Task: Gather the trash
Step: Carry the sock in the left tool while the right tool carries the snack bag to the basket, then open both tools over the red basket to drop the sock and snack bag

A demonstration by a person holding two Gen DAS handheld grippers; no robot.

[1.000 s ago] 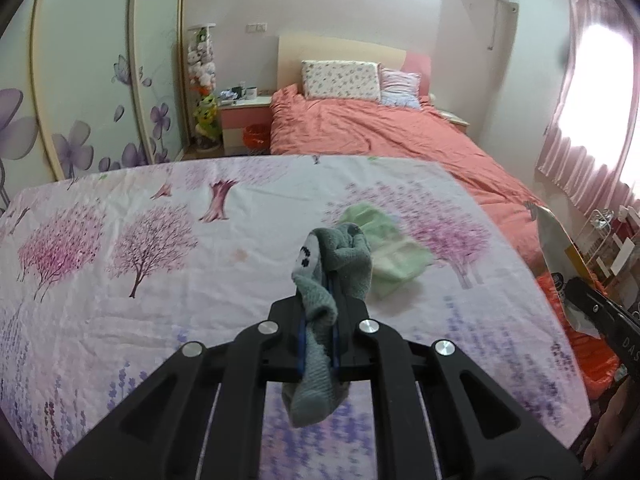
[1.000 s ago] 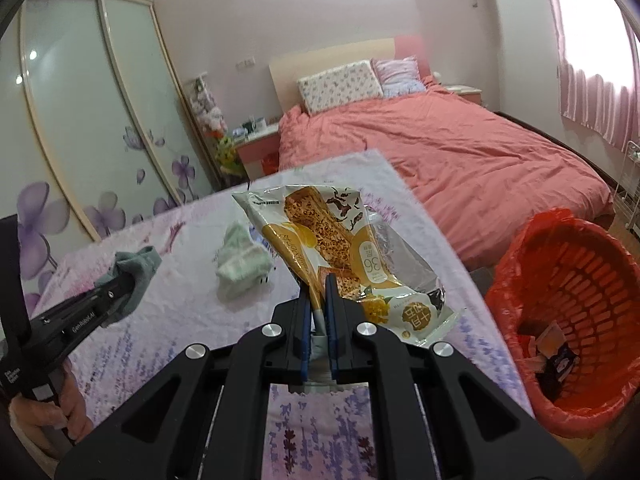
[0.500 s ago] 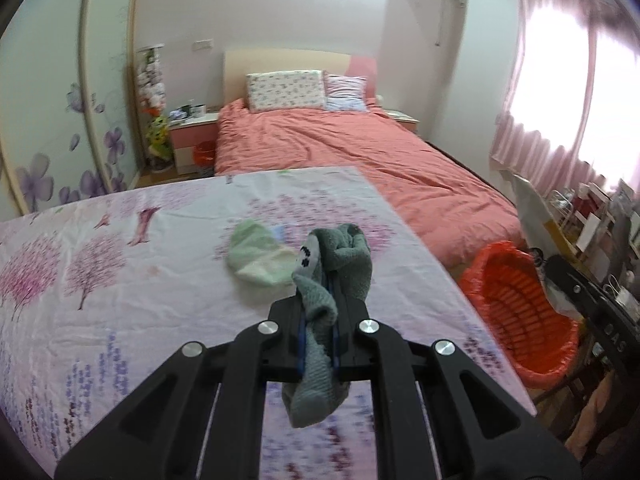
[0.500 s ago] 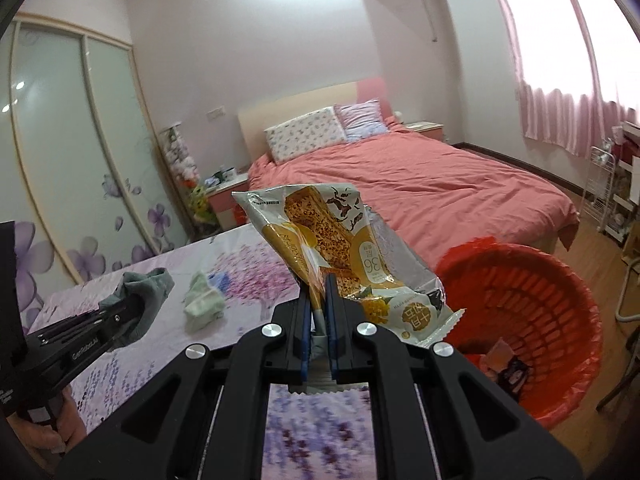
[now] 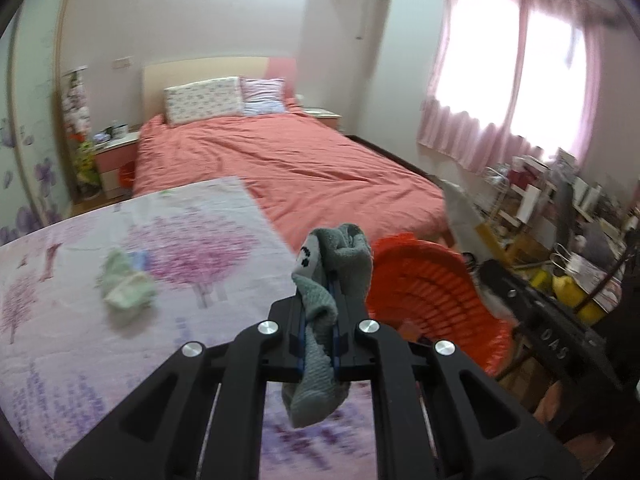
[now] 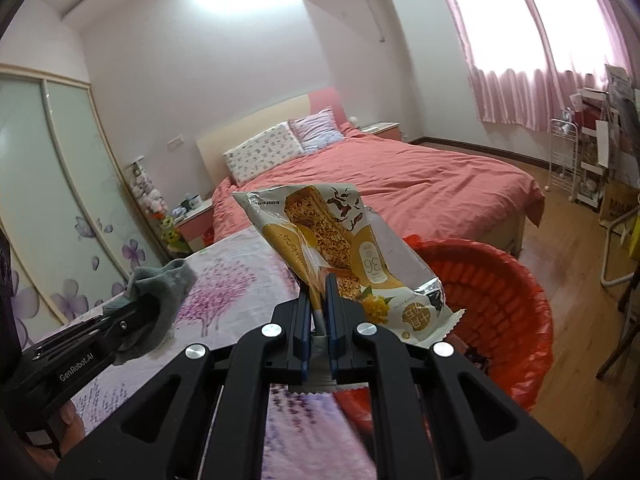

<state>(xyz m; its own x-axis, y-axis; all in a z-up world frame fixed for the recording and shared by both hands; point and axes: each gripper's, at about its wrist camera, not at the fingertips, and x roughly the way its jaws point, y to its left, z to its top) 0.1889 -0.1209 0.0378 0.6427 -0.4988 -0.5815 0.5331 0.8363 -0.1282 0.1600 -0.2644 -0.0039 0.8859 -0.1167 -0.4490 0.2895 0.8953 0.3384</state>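
Observation:
My left gripper [image 5: 320, 280] is shut on a grey sock [image 5: 344, 256], held above the right edge of the floral bedspread [image 5: 80, 340]. The same sock [image 6: 160, 300] shows at the left of the right wrist view. My right gripper [image 6: 318, 284] is shut on a yellow snack wrapper [image 6: 340, 248] and holds it upright beside the red trash basket [image 6: 500, 280]. The basket [image 5: 424, 284] stands on the floor to the right of the bed and holds some trash. The wrapper's back [image 5: 464, 216] shows above the basket in the left wrist view.
A light green cloth [image 5: 124, 284] lies on the floral bedspread. A second bed with a coral cover [image 5: 280, 160] stands behind. Cluttered shelves [image 5: 560, 216] and a white rack [image 6: 564, 164] line the right wall under pink curtains. A nightstand [image 5: 116, 156] stands far left.
Both grippers have swung right with their loads, away from the bedspread's middle toward the red basket. The basket now sits close ahead in both views.

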